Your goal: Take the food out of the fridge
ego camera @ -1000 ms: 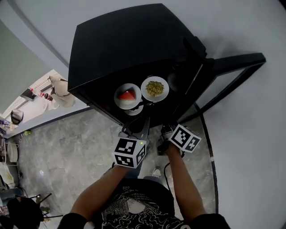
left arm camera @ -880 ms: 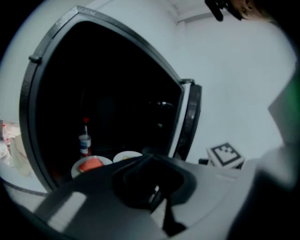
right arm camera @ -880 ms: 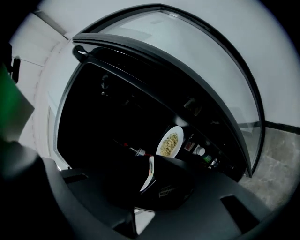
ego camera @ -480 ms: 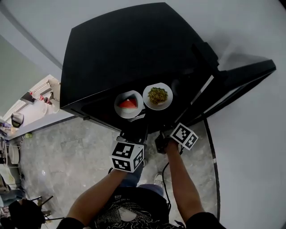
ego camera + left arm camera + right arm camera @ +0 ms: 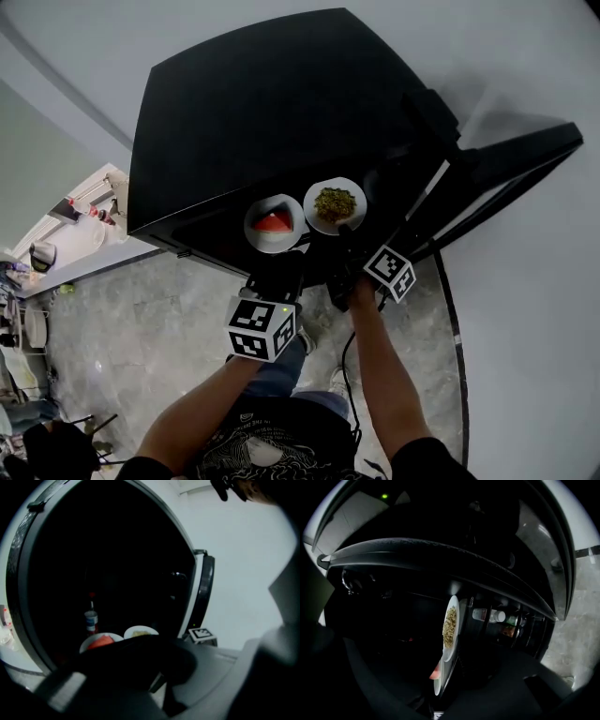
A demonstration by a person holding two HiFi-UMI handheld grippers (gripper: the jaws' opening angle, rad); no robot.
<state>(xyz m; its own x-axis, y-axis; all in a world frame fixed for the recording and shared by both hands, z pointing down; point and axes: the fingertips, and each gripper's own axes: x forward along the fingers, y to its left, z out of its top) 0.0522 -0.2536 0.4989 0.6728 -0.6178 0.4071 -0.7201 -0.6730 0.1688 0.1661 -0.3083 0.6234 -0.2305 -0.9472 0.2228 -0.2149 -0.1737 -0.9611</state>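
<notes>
Grey marbled floor [image 5: 141, 309] runs beside a plain white wall [image 5: 534, 375]; a cluttered counter [image 5: 89, 211] sits far left.

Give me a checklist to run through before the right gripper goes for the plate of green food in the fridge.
1. Fridge door swung open: ok.
2. Right gripper jaws apart: ok; they have just been opening, and nothing is pressed between them.
3. Right gripper aimed at the plate of green food: ok; its rim sits ahead of the gap.
4. Room between that plate and the plate of red food: cannot tell; their rims look as if they touch from above.
5. Left gripper jaw state: cannot tell; its view is too dark.
</notes>
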